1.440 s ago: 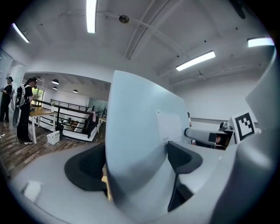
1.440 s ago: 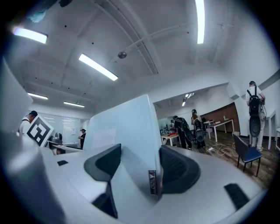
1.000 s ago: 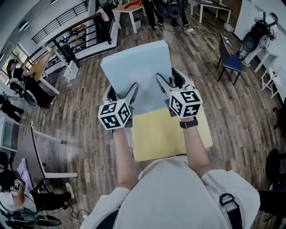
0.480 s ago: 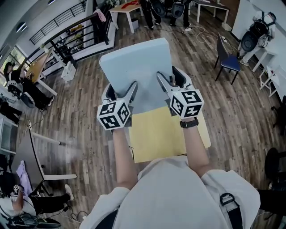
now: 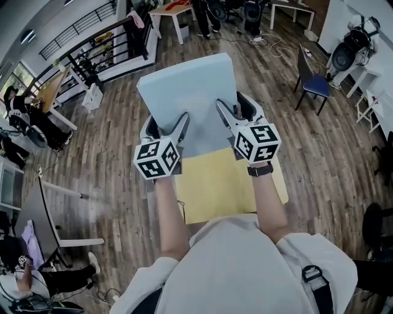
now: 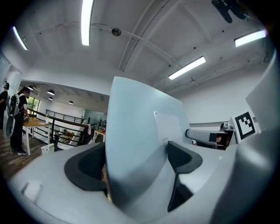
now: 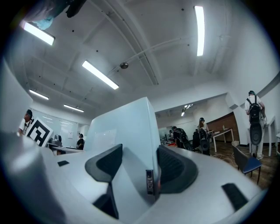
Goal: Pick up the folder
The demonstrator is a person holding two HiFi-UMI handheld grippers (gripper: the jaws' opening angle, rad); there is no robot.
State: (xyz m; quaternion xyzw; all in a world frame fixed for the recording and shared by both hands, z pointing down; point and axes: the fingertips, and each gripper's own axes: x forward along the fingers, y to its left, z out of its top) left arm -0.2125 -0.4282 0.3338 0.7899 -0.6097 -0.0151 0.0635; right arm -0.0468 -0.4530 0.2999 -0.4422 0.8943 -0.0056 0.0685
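Note:
I hold a light-blue folder (image 5: pixel 184 98) up in front of me with both grippers, over a yellow tabletop (image 5: pixel 227 184). Its far end reaches out over the wooden floor. My left gripper (image 5: pixel 167 126) has the folder's near left part between its jaws. In the left gripper view the folder (image 6: pixel 140 131) fills the gap and both dark pads (image 6: pixel 87 168) lie against it. My right gripper (image 5: pixel 234 109) holds the near right part. In the right gripper view the folder (image 7: pixel 127 127) stands between the pads (image 7: pixel 173 168), tight against the right one.
A blue chair (image 5: pixel 316 83) stands on the floor at the right. A black railing (image 5: pixel 104 55) runs along the back left, with people and desks beyond it. A white table (image 5: pixel 175 12) and several people are at the far end of the room.

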